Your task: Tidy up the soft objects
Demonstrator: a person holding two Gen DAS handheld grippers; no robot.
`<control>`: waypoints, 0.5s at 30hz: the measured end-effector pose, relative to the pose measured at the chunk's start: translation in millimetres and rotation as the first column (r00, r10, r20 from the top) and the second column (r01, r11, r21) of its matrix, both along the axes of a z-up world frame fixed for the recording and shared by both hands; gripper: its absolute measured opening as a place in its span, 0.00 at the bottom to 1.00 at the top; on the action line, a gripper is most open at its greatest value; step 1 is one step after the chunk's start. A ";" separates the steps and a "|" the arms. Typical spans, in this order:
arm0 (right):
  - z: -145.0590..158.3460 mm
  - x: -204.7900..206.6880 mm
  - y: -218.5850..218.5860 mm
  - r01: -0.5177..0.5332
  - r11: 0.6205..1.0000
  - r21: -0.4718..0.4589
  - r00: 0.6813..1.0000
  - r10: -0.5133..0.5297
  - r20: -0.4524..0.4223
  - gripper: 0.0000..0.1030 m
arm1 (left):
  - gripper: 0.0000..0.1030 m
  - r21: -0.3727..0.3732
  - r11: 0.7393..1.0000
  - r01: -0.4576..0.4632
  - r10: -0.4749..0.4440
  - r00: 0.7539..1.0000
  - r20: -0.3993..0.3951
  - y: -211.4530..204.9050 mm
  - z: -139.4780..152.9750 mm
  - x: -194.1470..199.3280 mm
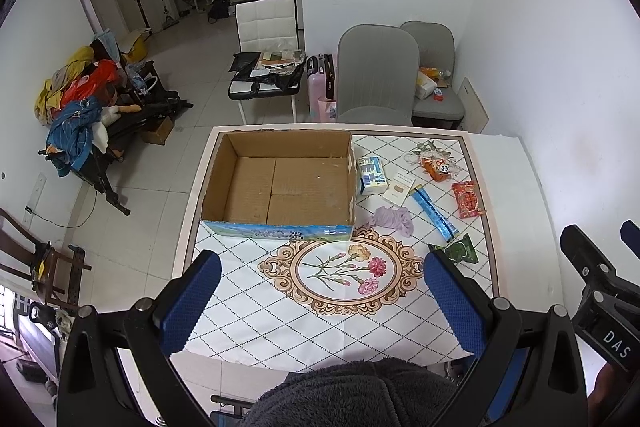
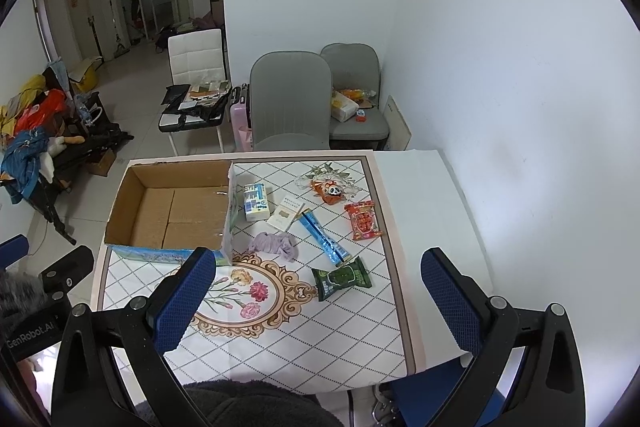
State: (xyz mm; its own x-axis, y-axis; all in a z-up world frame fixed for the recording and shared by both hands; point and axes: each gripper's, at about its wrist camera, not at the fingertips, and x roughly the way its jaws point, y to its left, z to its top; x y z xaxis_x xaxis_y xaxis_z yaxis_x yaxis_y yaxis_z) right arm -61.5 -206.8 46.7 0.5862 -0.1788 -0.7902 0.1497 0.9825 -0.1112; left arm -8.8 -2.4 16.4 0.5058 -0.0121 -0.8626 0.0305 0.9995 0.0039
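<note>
An open cardboard box (image 1: 280, 183) (image 2: 172, 211) with nothing inside stands on the left part of the table. To its right lie a crumpled lilac cloth (image 1: 392, 219) (image 2: 275, 245), a tissue pack (image 1: 371, 175) (image 2: 256, 202), a white packet (image 1: 398, 189), a blue stick sachet (image 1: 434, 213) (image 2: 325, 237), a red snack bag (image 1: 467, 199) (image 2: 363, 221), a green snack bag (image 1: 460, 250) (image 2: 341, 279) and an orange panda toy (image 1: 437, 169) (image 2: 331, 191). My left gripper (image 1: 322, 301) hangs open over the near table edge. My right gripper (image 2: 320, 301) is open too, above the table's near right.
The table (image 2: 424, 211) wears a diamond-pattern cloth with a flower medallion (image 1: 346, 273). Two grey chairs (image 1: 376, 75) stand behind it, against a white wall on the right. A white chair (image 1: 266, 27) with clutter and a heap of clothes (image 1: 80, 99) sit on the floor to the left.
</note>
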 end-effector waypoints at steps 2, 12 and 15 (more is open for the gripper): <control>0.3 0.2 -0.6 0.001 1.000 0.002 1.000 -0.001 0.002 1.00 | 1.00 0.000 1.000 0.000 0.000 1.000 0.000 -0.2 0.0 0.1; 0.1 3.9 -0.1 -0.001 1.000 0.008 1.000 0.001 -0.003 1.00 | 1.00 -0.002 1.000 0.003 -0.003 1.000 -0.007 -1.8 -0.3 0.8; -2.2 5.7 -0.8 -0.003 1.000 0.015 1.000 0.003 -0.010 1.00 | 1.00 -0.005 1.000 0.005 -0.005 1.000 -0.007 -2.5 -0.4 0.8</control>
State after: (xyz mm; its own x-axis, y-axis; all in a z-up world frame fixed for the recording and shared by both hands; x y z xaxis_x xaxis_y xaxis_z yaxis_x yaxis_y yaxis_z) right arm -55.8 -207.6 44.5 0.5791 -0.1654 -0.7983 0.1456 0.9844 -0.0983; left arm -7.9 -5.0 16.0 0.4998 -0.0185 -0.8659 0.0354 0.9994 -0.0009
